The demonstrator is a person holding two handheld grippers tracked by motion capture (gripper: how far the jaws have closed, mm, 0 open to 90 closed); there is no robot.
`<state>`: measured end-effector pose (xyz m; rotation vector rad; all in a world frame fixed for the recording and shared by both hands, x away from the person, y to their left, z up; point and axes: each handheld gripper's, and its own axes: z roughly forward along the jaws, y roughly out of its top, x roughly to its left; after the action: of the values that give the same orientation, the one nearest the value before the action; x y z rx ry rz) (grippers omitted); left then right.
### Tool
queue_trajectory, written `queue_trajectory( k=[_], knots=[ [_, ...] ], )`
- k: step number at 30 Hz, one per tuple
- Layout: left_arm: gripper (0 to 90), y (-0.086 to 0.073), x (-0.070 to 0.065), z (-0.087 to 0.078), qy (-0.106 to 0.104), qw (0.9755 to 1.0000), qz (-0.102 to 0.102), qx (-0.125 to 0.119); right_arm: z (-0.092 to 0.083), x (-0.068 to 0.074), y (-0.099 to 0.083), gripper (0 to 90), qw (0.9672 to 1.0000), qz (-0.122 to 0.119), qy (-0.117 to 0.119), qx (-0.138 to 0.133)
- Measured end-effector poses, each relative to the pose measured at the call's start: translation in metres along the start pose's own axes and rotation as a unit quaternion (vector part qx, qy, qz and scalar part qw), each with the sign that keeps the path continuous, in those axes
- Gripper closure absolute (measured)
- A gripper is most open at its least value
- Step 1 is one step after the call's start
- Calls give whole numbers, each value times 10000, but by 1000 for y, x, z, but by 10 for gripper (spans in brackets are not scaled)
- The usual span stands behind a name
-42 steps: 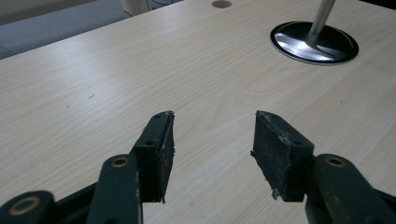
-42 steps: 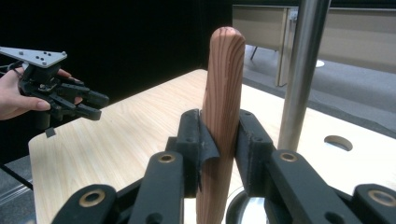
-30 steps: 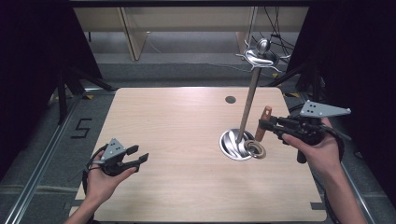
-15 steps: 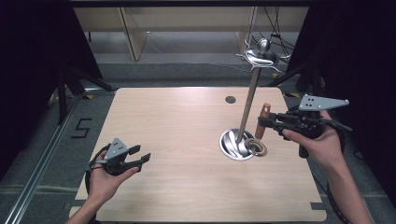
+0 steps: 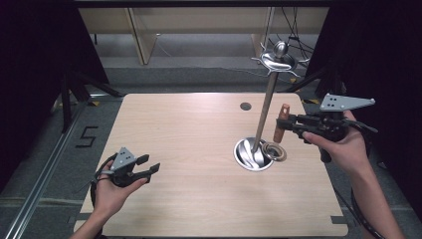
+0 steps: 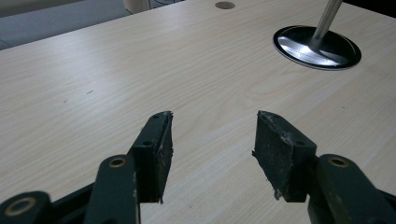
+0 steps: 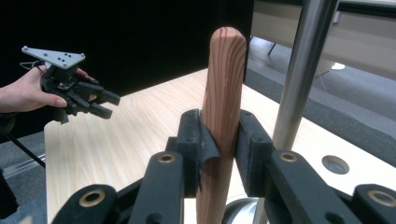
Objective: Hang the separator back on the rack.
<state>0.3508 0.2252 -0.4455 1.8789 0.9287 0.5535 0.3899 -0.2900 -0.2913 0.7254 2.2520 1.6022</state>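
While upright beside the stand pole, wooden handle sits clamped btwn right gripper jaws; left gripper jaws spread, empty.

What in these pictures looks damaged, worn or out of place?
The black pads on the left tongs look frayed and chipped at their edges, and one pad on the right tongs curls loose where it presses the wooden handle. The metal stand is upright; nothing is spilled.
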Motion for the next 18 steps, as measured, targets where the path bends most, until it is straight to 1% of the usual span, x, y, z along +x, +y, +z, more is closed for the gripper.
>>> queue_trajectory(
  k=[1,2,3,4,5,6,7,8,9,10,11,13,14,15,16,17,18],
  knots=[
    [457,0,-1,-1,22,10000,-35,5,0,-1,1,742,10000,-67,2,16],
    [457,0,0,-1,16,10000,12,6,0,0,2,742,10000,-26,15,-8],
    [457,1,0,-1,35,10000,70,-10,1,1,2,742,10000,-11,-48,-73],
    [457,1,0,-1,34,10000,59,-5,0,0,4,742,10000,-95,-19,-15],
    [457,0,0,-1,35,10000,47,-10,1,0,5,742,9999,-126,25,-48],
    [457,0,0,-1,39,10000,61,-12,1,2,5,742,10000,1,34,-8],
    [457,0,0,-1,41,10000,62,-11,1,2,5,742,10000,-14,-5,19],
    [457,0,0,-2,40,10000,48,-8,2,3,4,742,10000,-32,-42,-61],
    [457,0,-1,-2,41,10000,40,-6,2,2,5,742,9999,-77,-62,-42],
    [457,0,0,-2,45,10000,46,-11,1,2,5,742,10000,-79,-33,29],
    [457,0,0,-2,50,10000,50,-16,1,2,5,742,10000,-47,-17,36],
    [457,0,-1,-2,59,10000,-17,-17,1,1,7,742,10000,-88,-33,15],
    [457,0,-1,-2,50,10000,34,-14,2,2,7,742,10000,-66,-40,-54],
    [457,0,-2,-2,58,10000,-22,-7,2,1,8,742,9999,-112,6,-31],
    [457,0,-1,-2,61,10000,2,11,1,2,9,742,10000,-83,6,-4],
    [457,0,0,-2,50,10000,77,8,1,2,10,742,9999,-87,29,-42],
    [457,0,0,-2,50,10000,79,8,1,2,11,742,10000,-60,17,-31]
  ],
)
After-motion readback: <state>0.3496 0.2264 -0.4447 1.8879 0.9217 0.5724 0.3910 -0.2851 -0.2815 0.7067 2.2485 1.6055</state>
